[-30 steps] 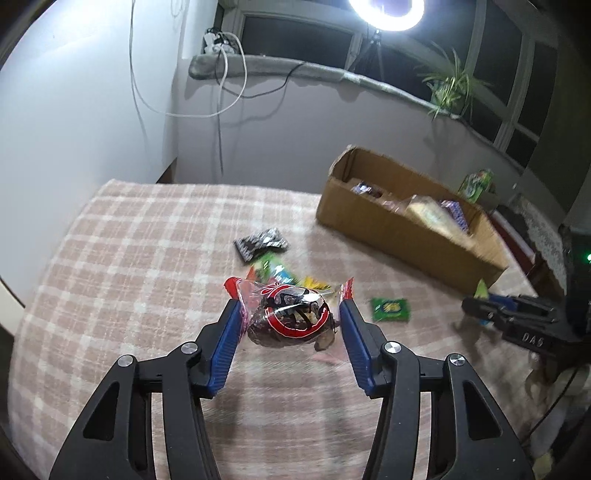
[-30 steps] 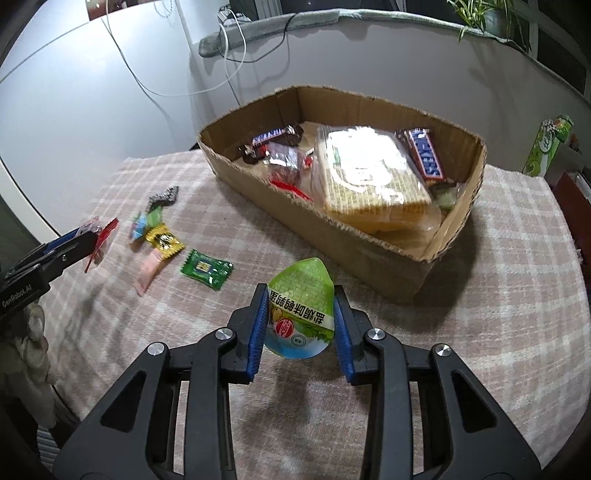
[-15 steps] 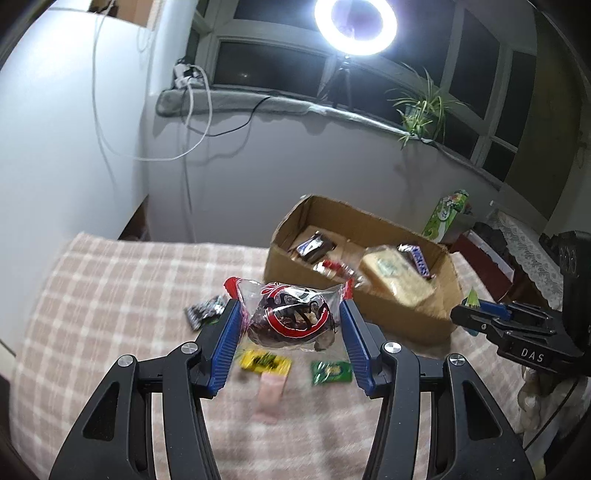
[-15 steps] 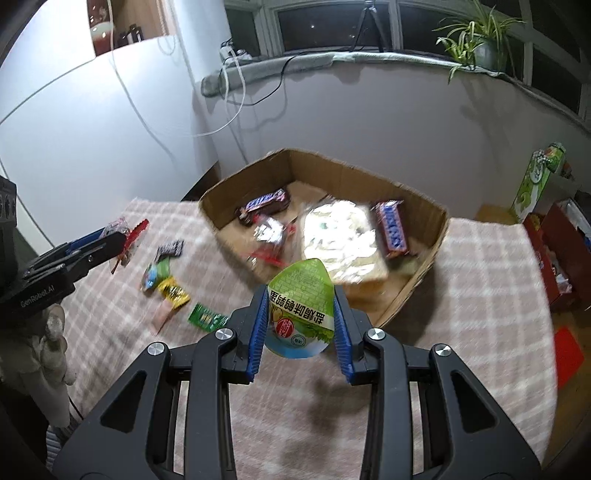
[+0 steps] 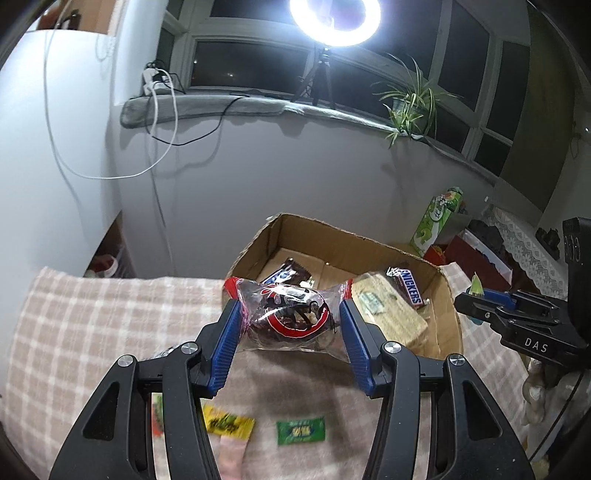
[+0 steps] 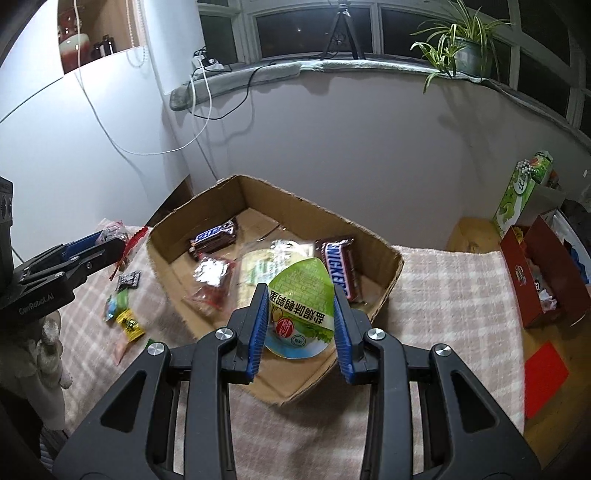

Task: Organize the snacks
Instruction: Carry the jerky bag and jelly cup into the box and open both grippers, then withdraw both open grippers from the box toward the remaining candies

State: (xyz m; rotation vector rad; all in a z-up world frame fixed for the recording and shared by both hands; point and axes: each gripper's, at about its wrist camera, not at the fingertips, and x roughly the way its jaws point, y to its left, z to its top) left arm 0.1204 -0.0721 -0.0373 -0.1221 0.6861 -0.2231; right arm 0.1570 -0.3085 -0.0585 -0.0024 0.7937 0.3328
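The cardboard box (image 6: 384, 284) sits on the worktop (image 6: 443, 280), which has a pink checked cloth on it. Inside the box lie two chocolate bars (image 6: 216, 238), a big pack of crackers (image 5: 391, 314) and a small shiny packet (image 6: 210, 275).

The left gripper (image 5: 290, 325) holds a clear snack bag (image 5: 290, 314) with red ends and brown bits inside. Its blue jaws are clamped on the two sides of the bag. The bag is up in the air, in front of the near wall of the box.

The right gripper (image 6: 299, 325) holds a green jelly cup (image 6: 299, 310) with a pointed top. Its jaws are clamped on the cup, which is up in the air over the near corner of the box.

More small sweets lie on the cloth beside the box: a yellow one (image 5: 229, 422), a green one (image 5: 301, 430), a pink one (image 5: 232, 450) and a dark one (image 6: 129, 278).

A ring light (image 5: 334, 20) shines at the window, near a plant (image 6: 461, 40).
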